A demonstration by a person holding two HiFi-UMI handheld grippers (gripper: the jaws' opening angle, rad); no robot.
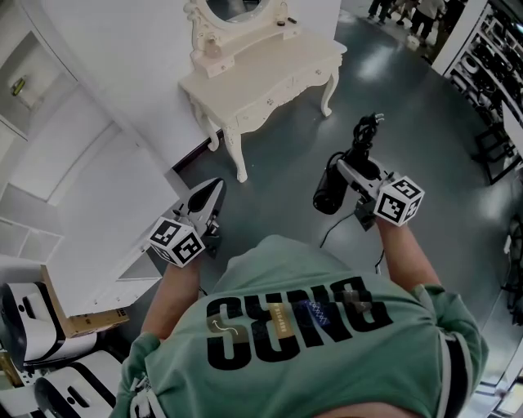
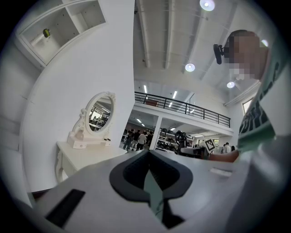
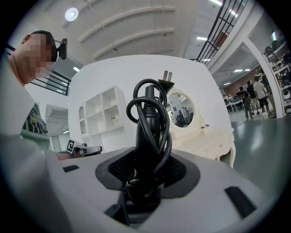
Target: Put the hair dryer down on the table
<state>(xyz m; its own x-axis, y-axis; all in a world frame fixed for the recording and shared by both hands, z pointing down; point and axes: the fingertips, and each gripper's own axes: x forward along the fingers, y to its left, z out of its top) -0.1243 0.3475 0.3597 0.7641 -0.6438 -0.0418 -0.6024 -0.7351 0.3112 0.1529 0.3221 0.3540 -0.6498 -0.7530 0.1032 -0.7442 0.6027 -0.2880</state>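
A black hair dryer [image 1: 333, 186] hangs in the air over the grey floor, to the right of the cream dressing table [image 1: 286, 69]. My right gripper [image 1: 360, 169] is shut on the dryer's handle, with the barrel pointing left and down. In the right gripper view the handle and its coiled cord [image 3: 149, 132] stand up between the pads, plug on top. My left gripper [image 1: 212, 189] is held near the table's front leg, shut with nothing in it. In the left gripper view its jaws [image 2: 149, 157] meet, and the table [image 2: 84, 154] with its oval mirror [image 2: 101, 111] stands at left.
A white curved wall with shelves [image 1: 33, 73] runs along the left. A loose cord [image 1: 331, 233] hangs below the dryer. Dark racks [image 1: 498, 57] line the right side. People stand far off at the top right [image 1: 409, 12]. White devices and a cardboard box [image 1: 82, 322] sit at lower left.
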